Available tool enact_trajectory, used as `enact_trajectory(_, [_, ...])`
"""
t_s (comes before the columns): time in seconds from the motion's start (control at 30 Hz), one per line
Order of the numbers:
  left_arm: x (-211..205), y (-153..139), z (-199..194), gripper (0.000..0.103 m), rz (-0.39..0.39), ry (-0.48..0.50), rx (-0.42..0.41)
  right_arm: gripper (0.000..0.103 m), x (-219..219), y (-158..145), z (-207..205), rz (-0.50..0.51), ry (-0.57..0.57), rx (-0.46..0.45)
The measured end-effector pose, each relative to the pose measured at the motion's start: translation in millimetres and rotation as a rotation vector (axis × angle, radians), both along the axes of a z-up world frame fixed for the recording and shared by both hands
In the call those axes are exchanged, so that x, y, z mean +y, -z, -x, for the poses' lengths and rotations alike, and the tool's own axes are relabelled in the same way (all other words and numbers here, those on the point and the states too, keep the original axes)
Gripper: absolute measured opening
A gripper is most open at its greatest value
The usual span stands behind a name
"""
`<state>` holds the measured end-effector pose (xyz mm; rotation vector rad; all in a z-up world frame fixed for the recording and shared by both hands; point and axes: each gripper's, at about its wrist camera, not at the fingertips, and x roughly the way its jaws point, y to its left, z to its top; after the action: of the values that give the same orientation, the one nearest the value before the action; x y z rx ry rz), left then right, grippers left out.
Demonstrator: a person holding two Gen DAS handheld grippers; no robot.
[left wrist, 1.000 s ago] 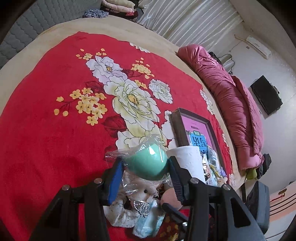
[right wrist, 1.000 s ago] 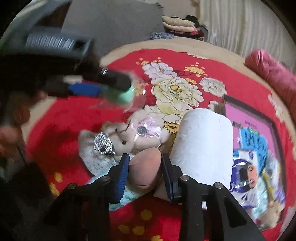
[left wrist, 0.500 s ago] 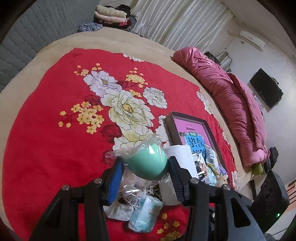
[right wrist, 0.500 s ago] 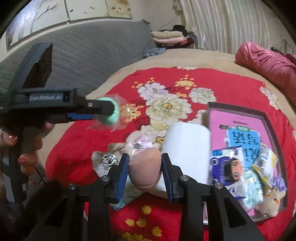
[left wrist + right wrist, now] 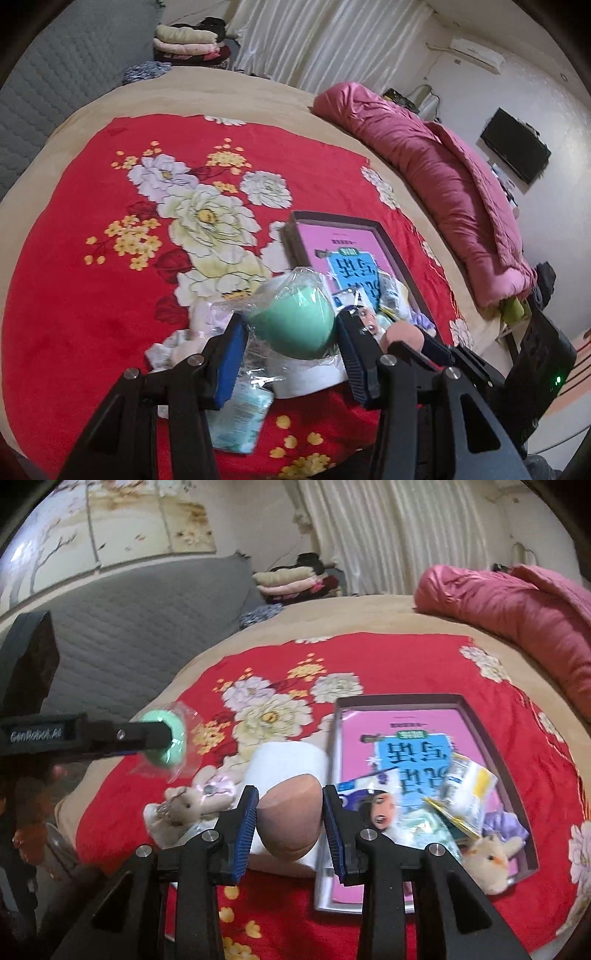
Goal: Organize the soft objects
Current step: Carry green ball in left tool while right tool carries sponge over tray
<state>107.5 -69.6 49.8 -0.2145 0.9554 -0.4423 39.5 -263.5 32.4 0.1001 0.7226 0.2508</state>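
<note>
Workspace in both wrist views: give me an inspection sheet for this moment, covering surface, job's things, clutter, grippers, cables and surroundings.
Surface: red floral blanket over a tan bed cover.
Job's things: green sponge in clear wrap, held off the bed; tan sponge, also held; small plush bear lying on the blanket; plush hamster in the box.
Clutter: white paper roll beside the shallow box, which holds a pink booklet and loose packets; another packet on the blanket.
Grippers: left gripper shut on the green sponge; right gripper shut on the tan sponge.
Cables: nothing seen on the bed.
Surroundings: rolled pink quilt, folded clothes, curtains, wall screen.
</note>
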Motion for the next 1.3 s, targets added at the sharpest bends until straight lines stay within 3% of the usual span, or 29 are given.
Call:
enact_trajectory(0.67, [-81.9,4.5,17.9,0.049,-0.078,0.121,-0.015,0.036,-59.9,1.6,13.7,-0.018,0.124,-0.065])
enact_trajectory(1.3, [-121.0,14.3,8.0,0.049,-0.106,0.184,-0.008,0.036,-113.3,1.8,17.5,-0.010,0.281,-0.105])
